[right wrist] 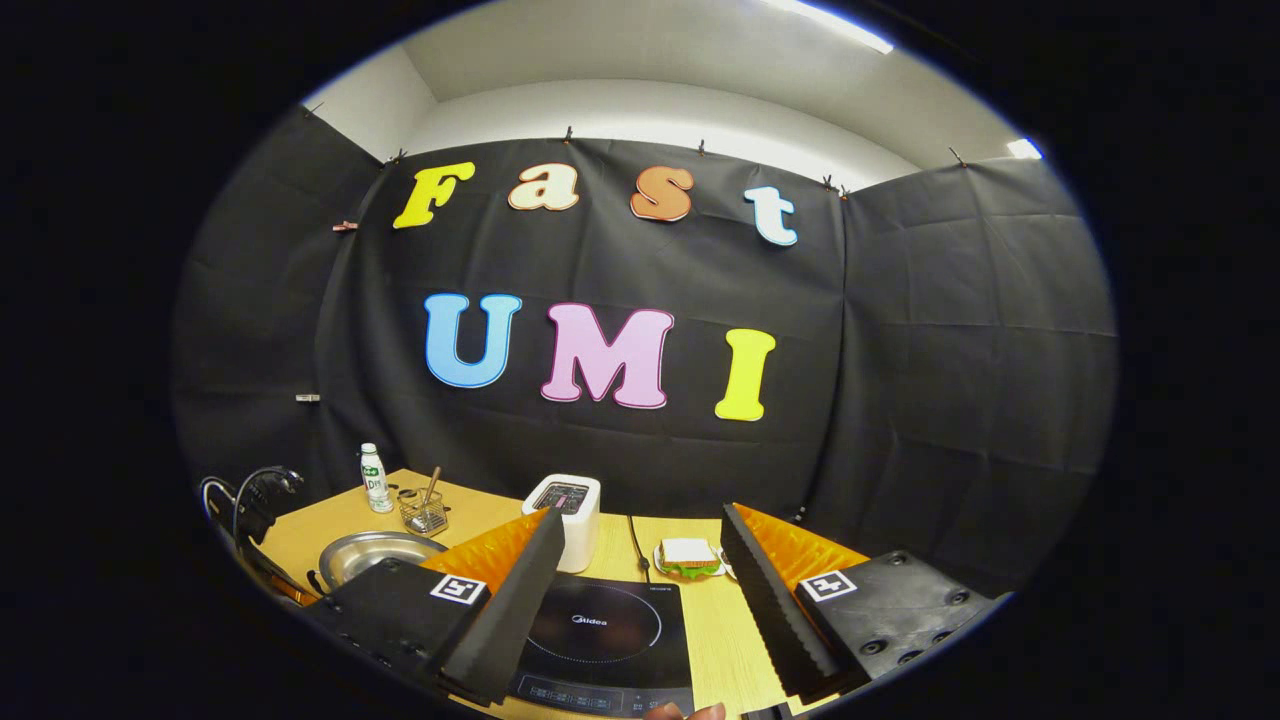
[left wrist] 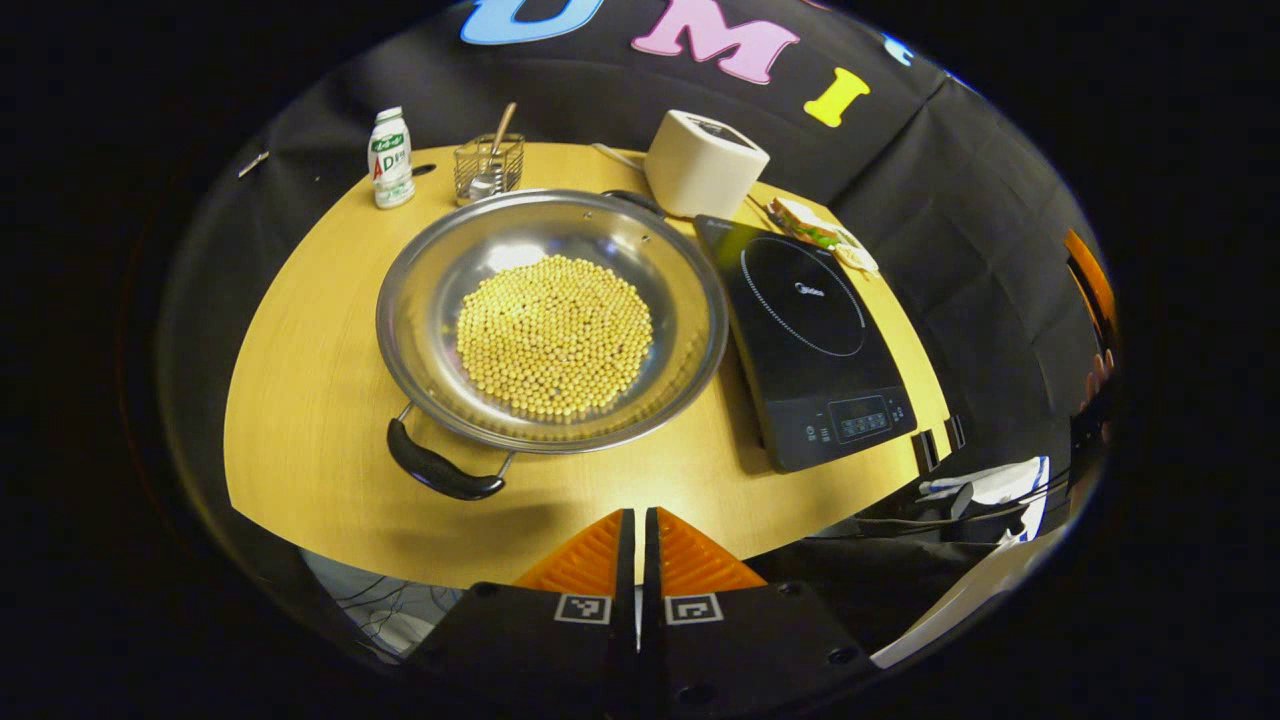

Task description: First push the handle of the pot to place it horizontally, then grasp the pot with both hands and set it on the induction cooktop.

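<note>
While the pot (left wrist: 552, 320) of beans sits beside the induction cooktop (left wrist: 810, 345), the left gripper (left wrist: 637, 530) is seen clenched empty, the right gripper (right wrist: 640, 580) spread wide.

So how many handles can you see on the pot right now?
2. One handle sits at the near-left rim of the pot, toward the left gripper. The other handle peeks over the far rim by the toaster, mostly hidden.

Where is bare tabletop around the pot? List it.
Free: the wooden table left of the steel pot of yellow beans, and the near edge in front of its black handle. Crowded: the back row, with white bottle, wire basket, white toaster, and the black induction cooktop at right.
</note>
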The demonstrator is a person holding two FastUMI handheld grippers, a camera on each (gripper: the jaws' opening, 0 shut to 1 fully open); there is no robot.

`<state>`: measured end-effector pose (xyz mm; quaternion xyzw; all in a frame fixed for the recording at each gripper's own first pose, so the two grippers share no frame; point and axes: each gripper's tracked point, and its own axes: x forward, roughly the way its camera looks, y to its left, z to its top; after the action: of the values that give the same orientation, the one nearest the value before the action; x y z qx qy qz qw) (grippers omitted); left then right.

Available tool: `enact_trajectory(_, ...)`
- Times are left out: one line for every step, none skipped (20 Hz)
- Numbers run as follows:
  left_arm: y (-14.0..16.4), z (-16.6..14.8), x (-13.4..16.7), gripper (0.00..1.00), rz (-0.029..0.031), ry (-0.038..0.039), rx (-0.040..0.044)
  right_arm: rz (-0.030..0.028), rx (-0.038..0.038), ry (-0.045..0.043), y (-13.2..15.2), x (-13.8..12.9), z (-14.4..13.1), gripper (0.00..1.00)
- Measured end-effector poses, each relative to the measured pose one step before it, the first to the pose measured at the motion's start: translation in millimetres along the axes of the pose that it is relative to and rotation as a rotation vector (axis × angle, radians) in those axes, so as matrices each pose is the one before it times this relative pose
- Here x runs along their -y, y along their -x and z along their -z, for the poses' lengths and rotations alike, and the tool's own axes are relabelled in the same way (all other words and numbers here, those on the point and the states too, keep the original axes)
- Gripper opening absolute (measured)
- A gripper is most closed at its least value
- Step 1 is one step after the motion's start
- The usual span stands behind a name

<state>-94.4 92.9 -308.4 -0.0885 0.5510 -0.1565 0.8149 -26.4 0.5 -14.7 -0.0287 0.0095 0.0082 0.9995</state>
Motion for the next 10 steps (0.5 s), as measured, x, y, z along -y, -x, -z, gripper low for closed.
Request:
enact_trajectory(-2.71,0.57,-8.83,0.05,-0.01329,0.0042,-0.02031,0.00233,-0.00114,-0.00232,0.18,0.97,-0.15,0.98)
enact_trajectory(-3.26,-0.5,-7.91,0.05,-0.01188,0.00353,-0.02036,0.00126,-0.00236,-0.00292,0.35,0.73,0.25,0.98)
enact_trajectory(-3.13,0.05,-3.88,0.05,-0.00692,0.00086,-0.01962,0.00198,-0.00129,-0.00148,-0.54,0.51,-0.24,0.98)
enact_trajectory(-1.6,-1.32,-5.0,0.05,-0.01002,-0.00243,-0.01743,0.00267,0.00039,-0.00015,-0.57,1.67,0.38,0.98)
enact_trajectory(-1.65,-1.03,-1.47,0.05,-0.00539,-0.00531,-0.00962,0.00197,0.00111,-0.00034,-0.55,0.68,-1.0,0.98)
enact_trajectory(-1.13,-2.16,-2.03,0.05,-0.00661,-0.00773,-0.00607,0.00209,-0.00006,0.00004,0.54,0.11,1.32,0.98)
enact_trajectory(-1.55,-1.46,-3.04,0.05,-0.00836,-0.00607,-0.00427,0.00152,-0.00259,0.00128,-0.3,1.17,1.19,0.98)
enact_trajectory(-0.87,-2.7,-4.16,0.05,-0.01153,-0.00249,-0.0033,0.00193,-0.00219,0.00146,-1.75,0.27,1.1,0.98)
enact_trajectory(-2.09,-0.51,-6.28,0.05,-0.0166,0.00031,-0.00533,0.00096,-0.00148,0.00087,-1.03,-0.15,-0.44,0.98)
enact_trajectory(-0.83,-0.93,-5.51,0.05,-0.01482,0.00176,-0.00508,0.00235,0.00425,0.00166,-0.32,0.25,-0.67,0.98)
